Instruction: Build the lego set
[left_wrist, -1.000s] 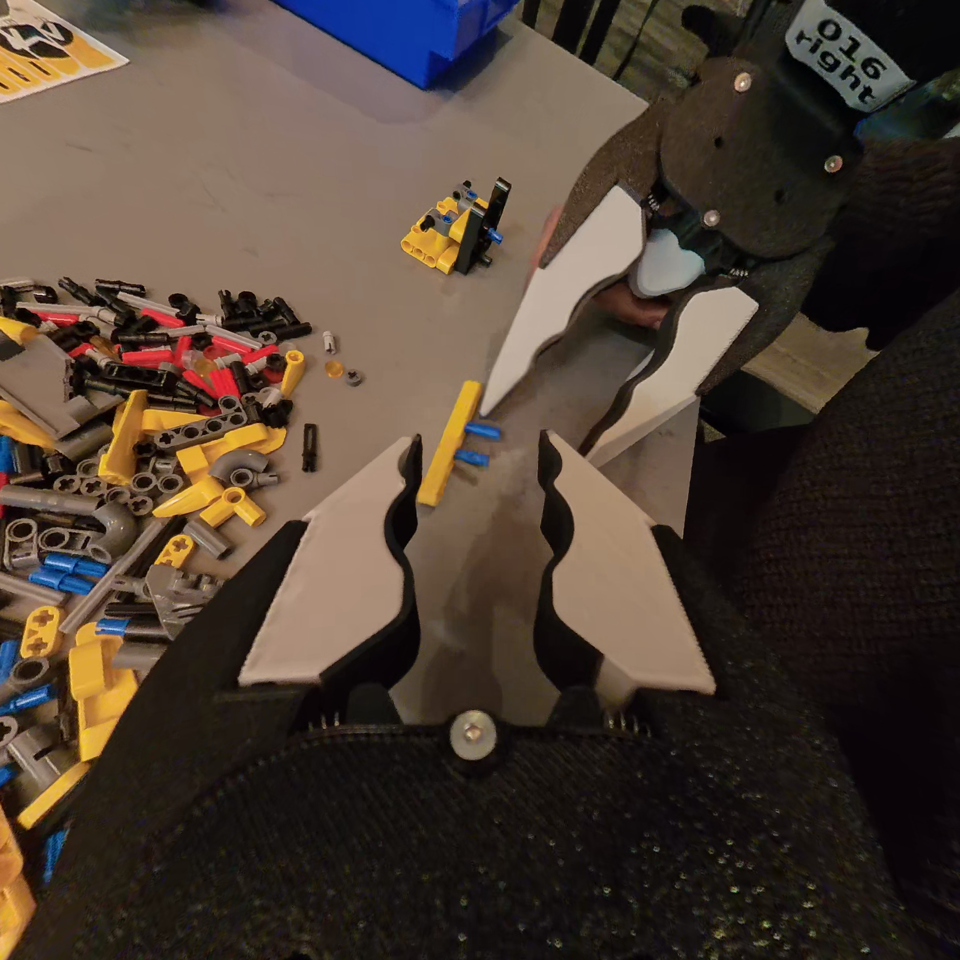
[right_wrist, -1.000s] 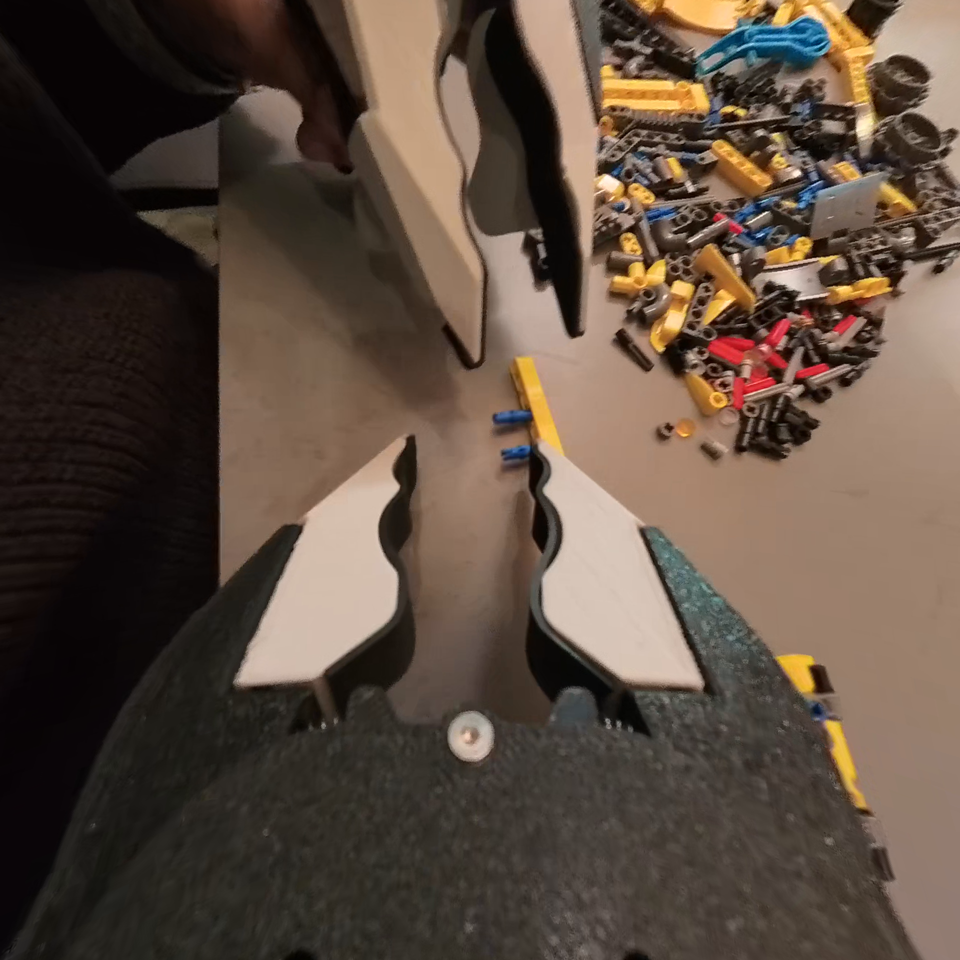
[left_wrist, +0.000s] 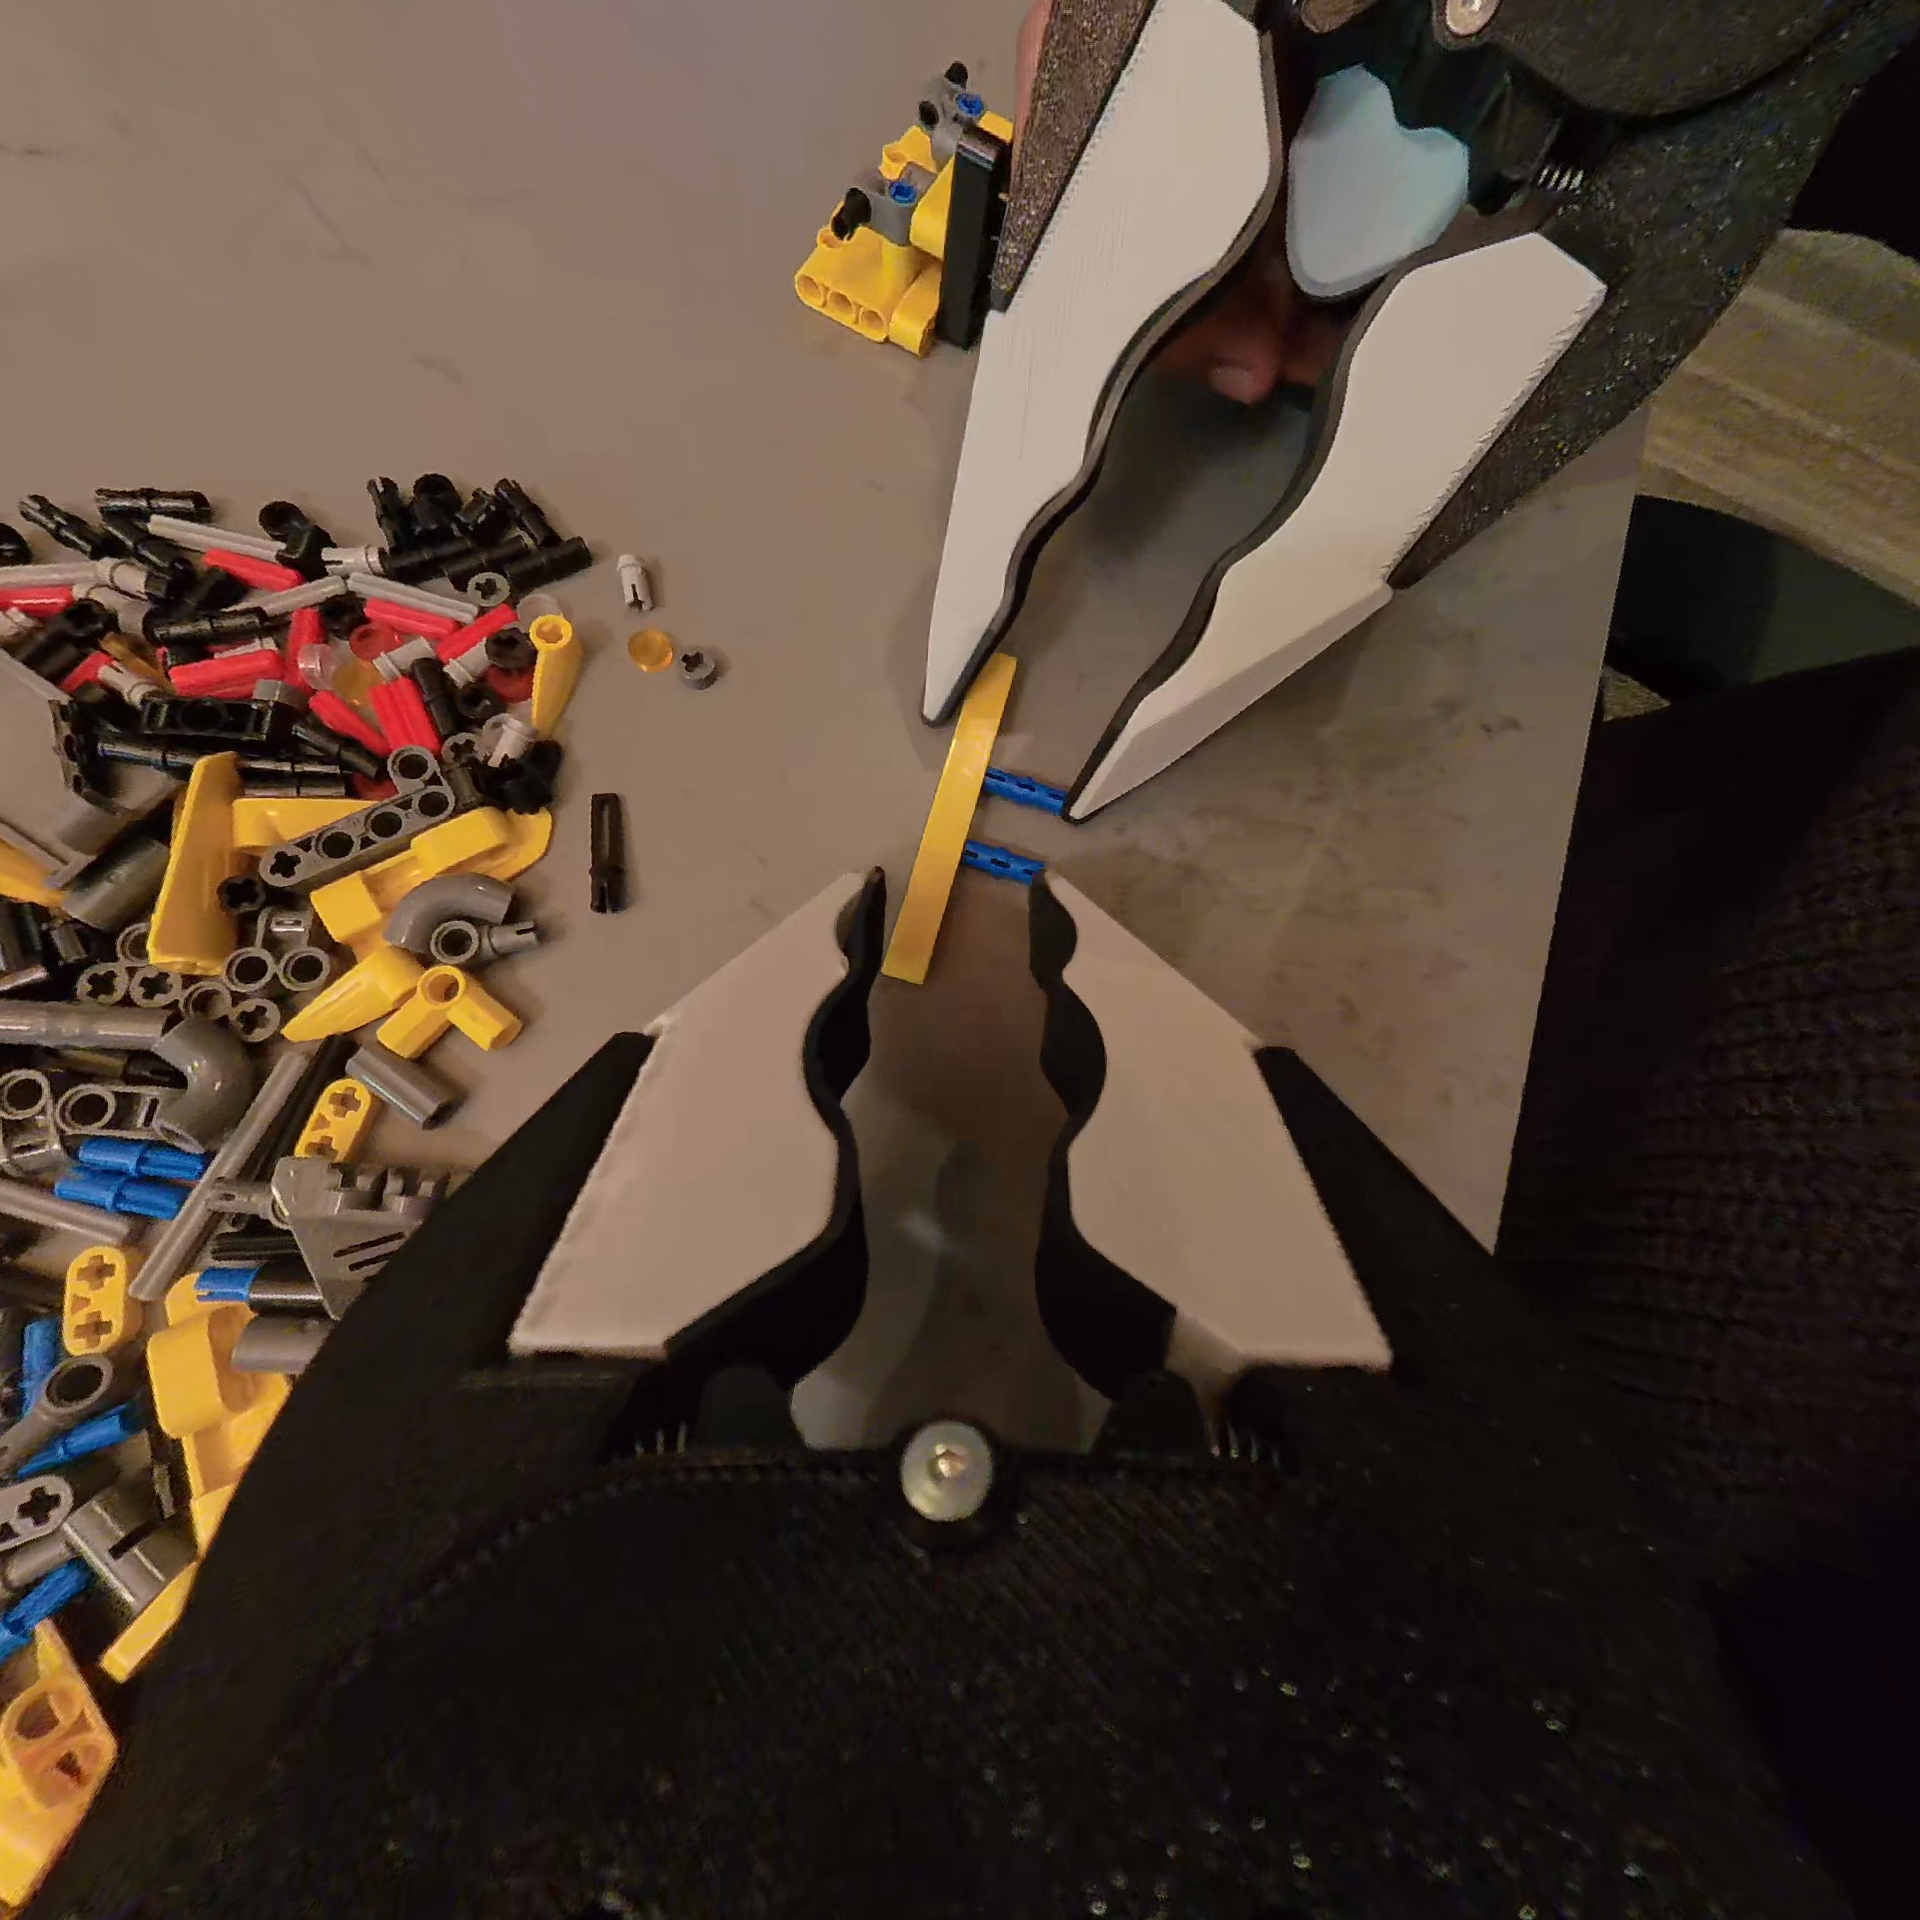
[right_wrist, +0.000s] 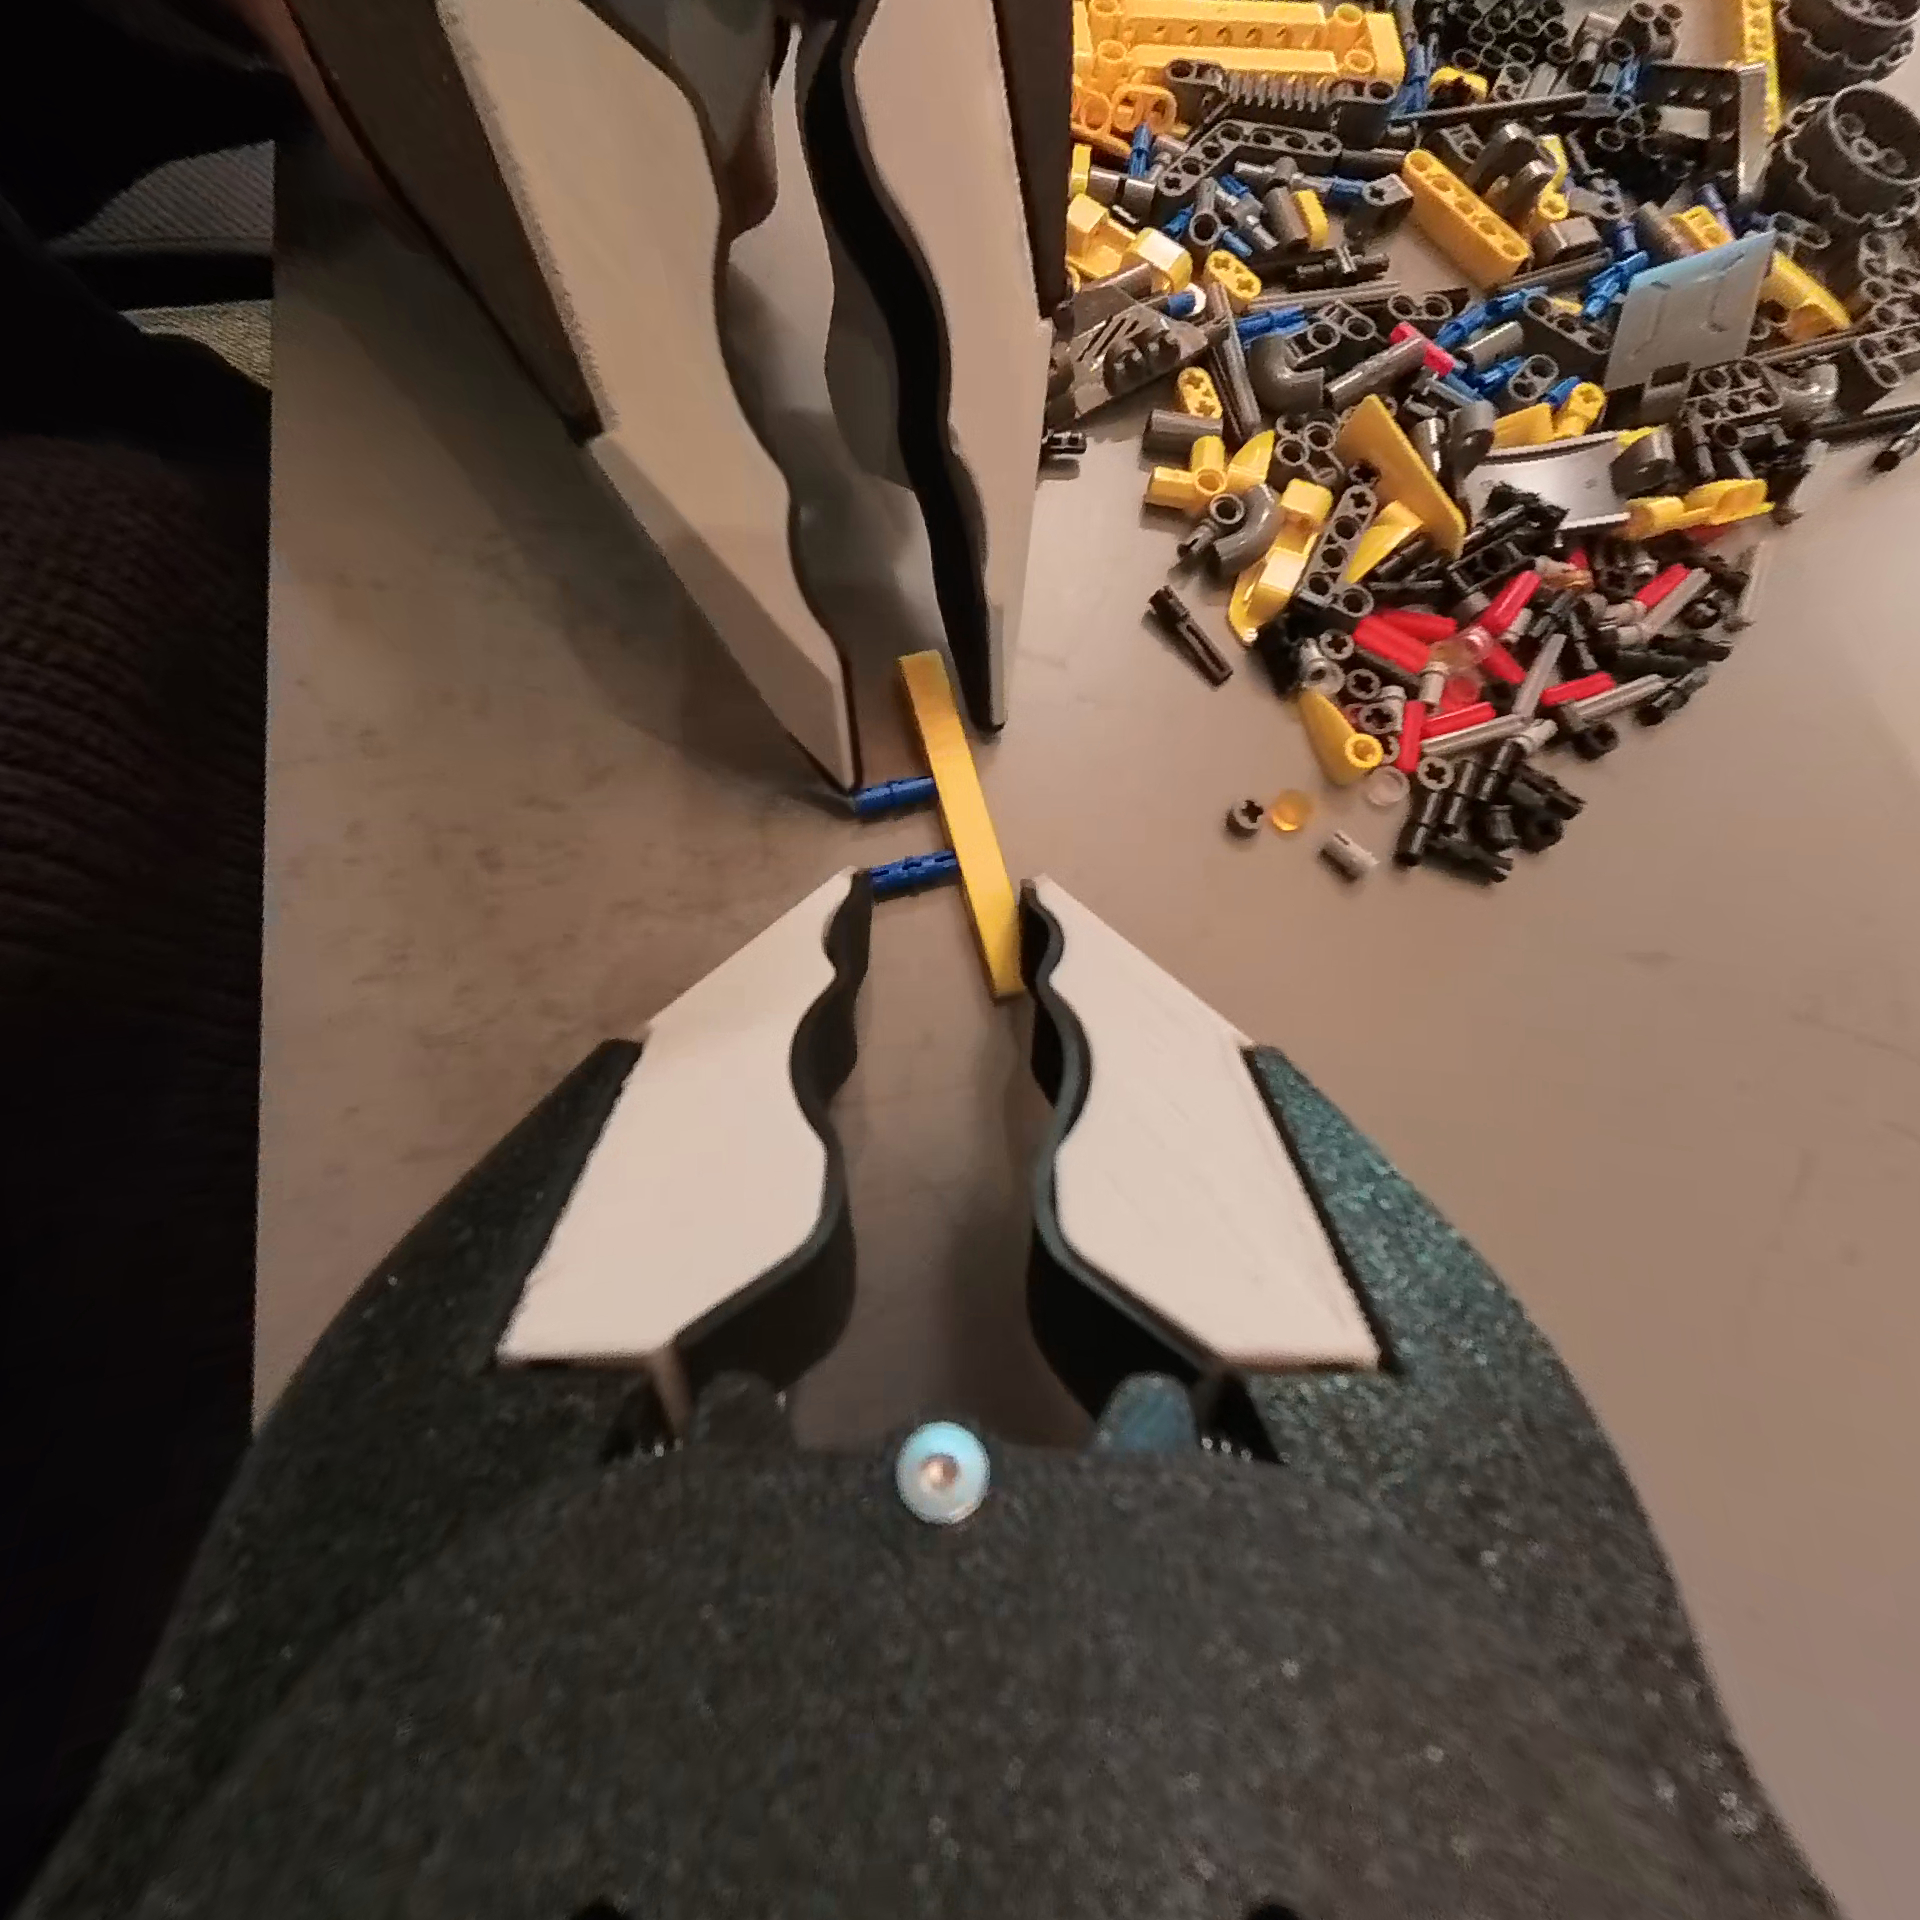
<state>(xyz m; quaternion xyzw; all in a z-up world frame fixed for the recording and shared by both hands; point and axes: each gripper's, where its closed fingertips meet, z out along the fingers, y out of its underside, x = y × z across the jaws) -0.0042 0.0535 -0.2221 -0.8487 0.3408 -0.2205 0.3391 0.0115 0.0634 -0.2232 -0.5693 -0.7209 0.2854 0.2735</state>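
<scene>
Beam (left_wrist: 951, 821) lying on table (left_wrist: 416, 260) between two facing grippers, two pins (left_wrist: 1023, 790) jutting from its right side. Left gripper (left_wrist: 956, 883) at its near end, right gripper (left_wrist: 1003, 764) at its far end. Parts pile (left_wrist: 260, 883) to the left. Small assembly (left_wrist: 914, 239) farther back, beside right gripper.

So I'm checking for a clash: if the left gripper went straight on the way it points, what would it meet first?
The left gripper is open; the yellow beam with two blue pins lies just ahead. Beyond are the right gripper's fingers. Height is unclear.
</scene>
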